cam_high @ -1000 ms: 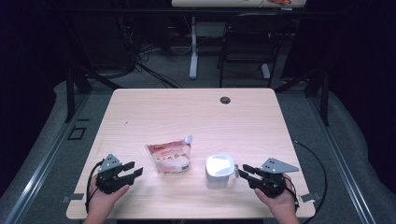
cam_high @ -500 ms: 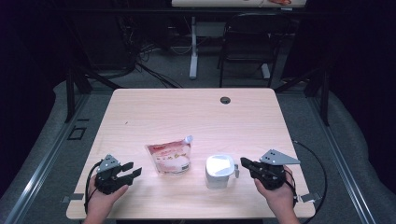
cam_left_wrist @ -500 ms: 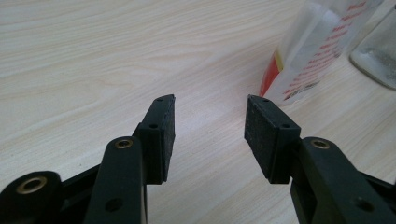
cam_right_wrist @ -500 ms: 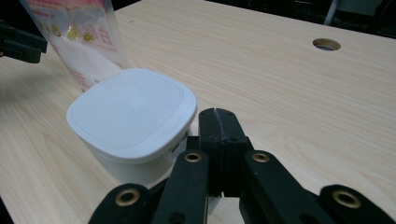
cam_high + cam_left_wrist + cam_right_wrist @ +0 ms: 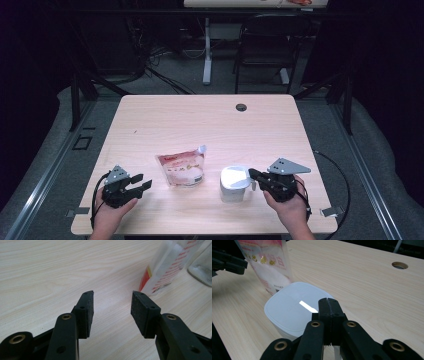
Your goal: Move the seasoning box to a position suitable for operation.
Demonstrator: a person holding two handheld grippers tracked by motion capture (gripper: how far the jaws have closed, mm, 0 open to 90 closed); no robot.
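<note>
Right gripper [image 5: 254, 175] jaws pressed together, empty, over the white container [image 5: 234, 183]; left gripper [image 5: 141, 182] jaws apart, empty.

Black chair [image 5: 261, 47] beyond wooden table [image 5: 210, 120]; cable hole [image 5: 241, 107] near table's far edge.

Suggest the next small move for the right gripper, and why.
Probably lift slightly to pull the lid off the jar. The right gripper is shut at the lid's near edge, seemingly pinching a tab there, while the left gripper hangs open beside the pouch.
</note>
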